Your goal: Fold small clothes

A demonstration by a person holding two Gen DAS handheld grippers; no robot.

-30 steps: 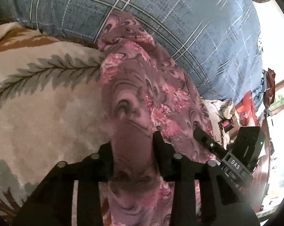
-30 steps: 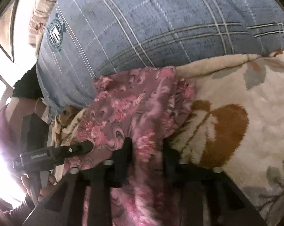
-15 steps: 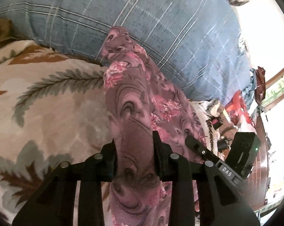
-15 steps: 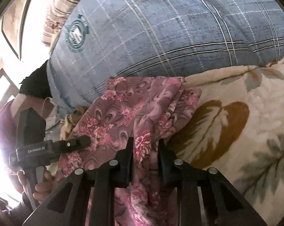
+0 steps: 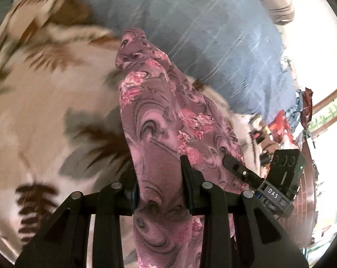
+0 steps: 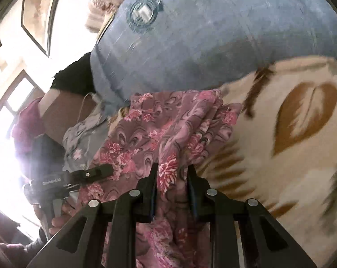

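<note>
A mauve garment point(image 5: 159, 116) with pink flowers and dark swirls stretches away from me over a cream blanket. My left gripper point(image 5: 158, 167) is shut on one bunched edge of it, cloth filling the gap between the jaws. In the right wrist view the same garment point(image 6: 159, 134) spreads wide, and my right gripper point(image 6: 171, 174) is shut on a fold of it. The right gripper point(image 5: 242, 170) also shows at the right of the left wrist view. The left gripper point(image 6: 88, 175) shows at the left of the right wrist view, a hand point(image 6: 59, 221) beneath it.
A cream fleece blanket point(image 5: 45, 111) with brown and grey leaf prints lies under the garment. A big blue checked pillow point(image 6: 213, 33) rises behind it. Piled clothes point(image 5: 284, 120) and a window point(image 6: 14, 102) show at the side.
Both grippers have carried the garment across the blanket, away from the blue pillow. More blanket now shows around the cloth, and the background is smeared. Both grips look unchanged.
</note>
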